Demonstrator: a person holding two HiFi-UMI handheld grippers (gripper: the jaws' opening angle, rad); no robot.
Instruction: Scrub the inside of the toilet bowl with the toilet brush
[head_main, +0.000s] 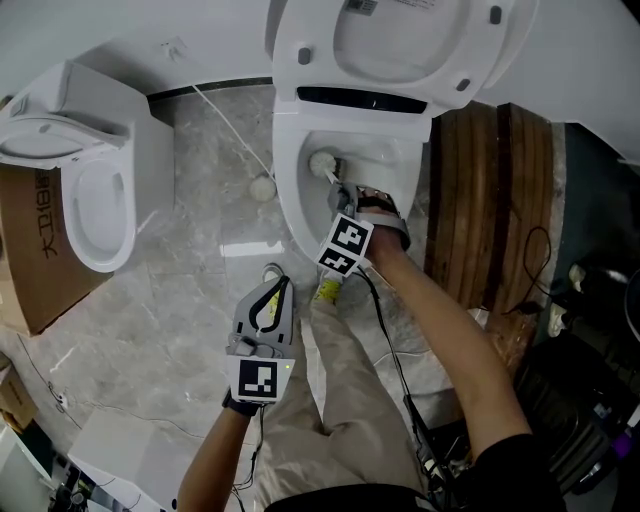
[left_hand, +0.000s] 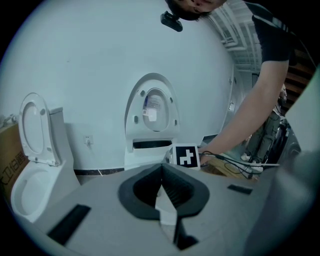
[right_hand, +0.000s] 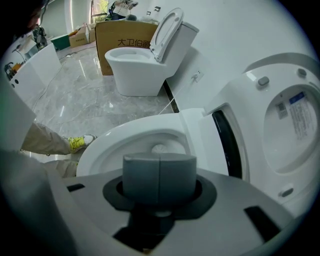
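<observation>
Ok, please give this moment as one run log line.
right tongs: shut on toilet brush, head inside toilet bowl | left tongs: shut, empty, away from toilet bowl

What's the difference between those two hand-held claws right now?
The right gripper is shut on the toilet brush, while the left gripper is shut on nothing. The right gripper reaches into the toilet bowl; the left gripper hangs outside it, above the floor. Both have their jaws together.
</observation>
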